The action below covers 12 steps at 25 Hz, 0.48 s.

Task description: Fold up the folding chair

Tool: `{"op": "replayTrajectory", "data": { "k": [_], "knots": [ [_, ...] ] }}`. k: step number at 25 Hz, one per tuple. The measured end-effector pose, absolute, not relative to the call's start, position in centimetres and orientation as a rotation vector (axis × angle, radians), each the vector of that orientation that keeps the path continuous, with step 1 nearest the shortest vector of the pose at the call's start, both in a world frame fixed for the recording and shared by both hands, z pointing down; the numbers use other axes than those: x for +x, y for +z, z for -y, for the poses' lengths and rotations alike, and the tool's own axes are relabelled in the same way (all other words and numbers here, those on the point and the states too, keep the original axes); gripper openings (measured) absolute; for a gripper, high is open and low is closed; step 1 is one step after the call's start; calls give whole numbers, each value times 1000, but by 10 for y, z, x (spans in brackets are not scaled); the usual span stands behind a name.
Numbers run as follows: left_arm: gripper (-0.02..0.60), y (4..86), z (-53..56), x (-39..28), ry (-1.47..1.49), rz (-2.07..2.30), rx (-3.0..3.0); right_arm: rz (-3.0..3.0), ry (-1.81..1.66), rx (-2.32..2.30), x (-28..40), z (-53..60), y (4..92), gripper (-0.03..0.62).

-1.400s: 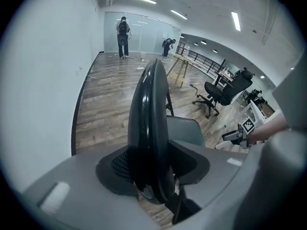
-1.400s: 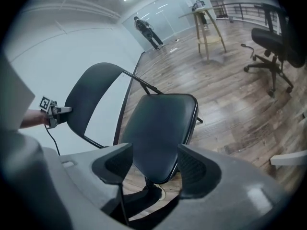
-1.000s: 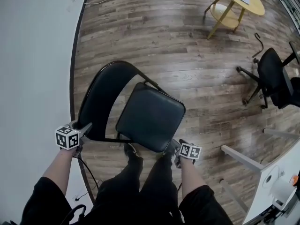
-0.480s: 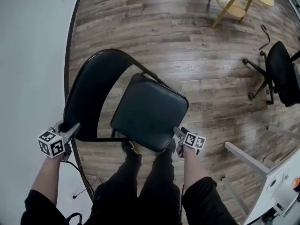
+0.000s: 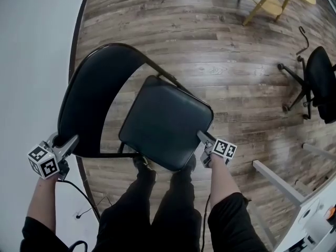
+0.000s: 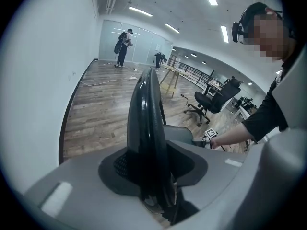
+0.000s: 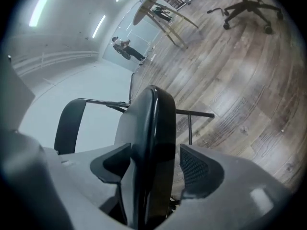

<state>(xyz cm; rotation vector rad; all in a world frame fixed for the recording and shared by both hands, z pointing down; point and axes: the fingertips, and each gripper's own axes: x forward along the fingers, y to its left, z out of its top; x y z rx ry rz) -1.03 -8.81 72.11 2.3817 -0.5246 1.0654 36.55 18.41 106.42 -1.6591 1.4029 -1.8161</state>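
Item: folding chair (image 5: 100, 154), black, standing open on the wooden floor (image 5: 210, 46), right in front of both grippers.
Left gripper (image 5: 68, 140): clamped on the rim of the backrest (image 5: 89, 98); the padded edge runs upright between its pads.
Reason for hold, left: judged to steady the frame so the chair does not slide or tip while the seat is worked.
Right gripper (image 5: 202, 136): jaws apart around the near corner of the seat (image 5: 165, 122). They have just been opening. The seat edge stands between them, close against one pad, with a narrow gap at the other.
Reason for hold, right: judged a loose hold at the front edge, where a lift would swing the seat up toward the backrest.
Task state: seat down, chair not yet folded.
Writing: none legible; only black-and-white square markers on the left cube (image 5: 43, 160) and the right cube (image 5: 224, 148).
Beyond the right gripper: office chair (image 5: 317, 83) and yellow table (image 5: 273, 1), both well apart from the chair.
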Motion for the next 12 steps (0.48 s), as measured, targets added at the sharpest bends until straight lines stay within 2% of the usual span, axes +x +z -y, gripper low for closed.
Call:
{"op": "replayTrajectory", "data": {
  "k": [12],
  "knots": [
    [146, 717, 89, -4, 1053, 495, 2400, -1453, -1784, -1474, 378, -184, 1063, 319]
  ]
}}
